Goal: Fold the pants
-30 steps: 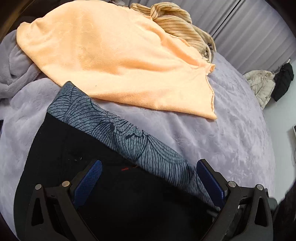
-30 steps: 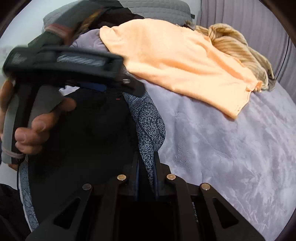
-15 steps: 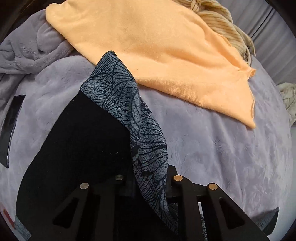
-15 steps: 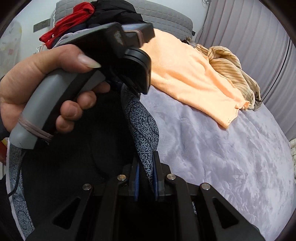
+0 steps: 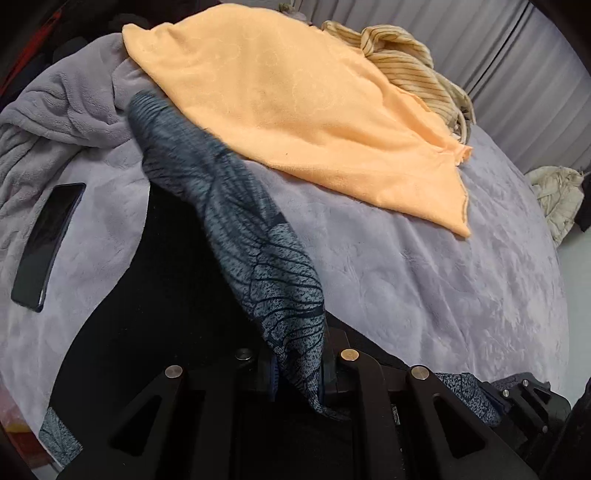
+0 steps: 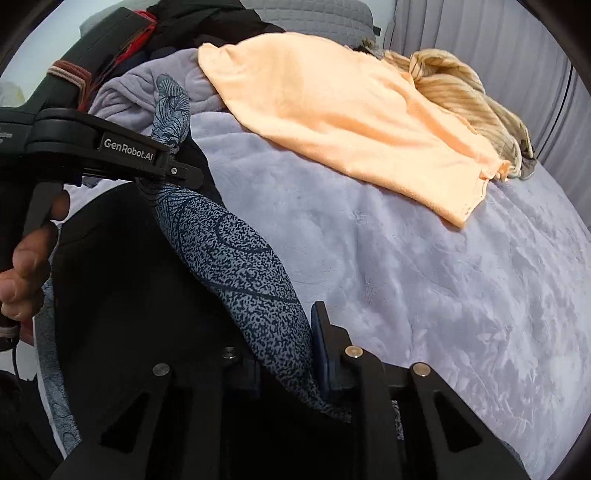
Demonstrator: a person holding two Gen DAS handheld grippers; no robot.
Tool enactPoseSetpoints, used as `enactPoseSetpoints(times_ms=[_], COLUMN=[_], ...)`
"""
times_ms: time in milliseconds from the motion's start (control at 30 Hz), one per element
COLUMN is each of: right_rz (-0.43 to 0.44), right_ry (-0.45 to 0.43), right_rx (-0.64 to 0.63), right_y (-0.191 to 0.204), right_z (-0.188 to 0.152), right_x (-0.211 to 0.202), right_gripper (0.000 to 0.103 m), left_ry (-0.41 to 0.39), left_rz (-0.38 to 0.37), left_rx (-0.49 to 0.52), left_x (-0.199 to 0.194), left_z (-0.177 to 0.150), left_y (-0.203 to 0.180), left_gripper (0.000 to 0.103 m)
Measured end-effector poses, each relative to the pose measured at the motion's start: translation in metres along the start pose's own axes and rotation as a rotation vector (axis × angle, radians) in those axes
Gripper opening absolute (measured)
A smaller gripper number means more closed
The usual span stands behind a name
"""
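Black pants (image 5: pixel 166 295) with a grey-blue leaf-patterned waistband (image 5: pixel 258 251) lie on a lilac plush blanket (image 5: pixel 424 295). My left gripper (image 5: pixel 299 373) is shut on the waistband, which rises bunched from between its pads and drapes away toward the orange towel. In the right wrist view the same band (image 6: pixel 240 258) runs from the left gripper (image 6: pixel 181 171), held by a hand (image 6: pixel 26 273), down into my right gripper (image 6: pixel 286 365). The right jaws are opening, with the fabric still pinched between the blue pads (image 6: pixel 320 347). The pants' legs are hidden below the grippers.
An orange towel (image 5: pixel 303 122) and a striped beige garment (image 5: pixel 406 62) lie at the far side of the bed. A dark phone (image 5: pixel 48 240) rests on the blanket at the left. A cream jacket (image 5: pixel 557 199) sits off the right edge. Piled clothes (image 6: pixel 207 22) stand by the headboard.
My left gripper went from wide open over the waistband to shut on it, then lifted the band and moved. The right gripper's pads now stand slightly wider around the fabric.
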State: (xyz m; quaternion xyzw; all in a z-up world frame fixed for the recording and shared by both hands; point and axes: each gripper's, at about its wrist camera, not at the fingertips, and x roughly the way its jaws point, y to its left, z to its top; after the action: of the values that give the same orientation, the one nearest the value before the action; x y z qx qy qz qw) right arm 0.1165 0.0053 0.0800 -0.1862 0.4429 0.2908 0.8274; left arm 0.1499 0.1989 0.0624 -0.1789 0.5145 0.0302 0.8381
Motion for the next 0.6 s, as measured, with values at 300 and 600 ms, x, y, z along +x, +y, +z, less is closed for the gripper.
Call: enactPoseSetpoints(times_ms=[300, 600], right_rz=[-0.047, -0.142], right_ry=[-0.148, -0.041], right_rx=[-0.157, -0.246], right_y=[0.116, 0.188], right_z=[-0.064, -0.12], right_x=[-0.082, -0.031], right_gripper=[0.018, 0.019], left_ry=[-0.123, 0.01], left_rz=[-0.113, -0.147], left_rx=[-0.013, -0.127], left_x=[-0.101, -0.05], left_z=[-0.083, -0.145], left_y=[0.058, 0.121], left_gripper=[0.016, 0.023])
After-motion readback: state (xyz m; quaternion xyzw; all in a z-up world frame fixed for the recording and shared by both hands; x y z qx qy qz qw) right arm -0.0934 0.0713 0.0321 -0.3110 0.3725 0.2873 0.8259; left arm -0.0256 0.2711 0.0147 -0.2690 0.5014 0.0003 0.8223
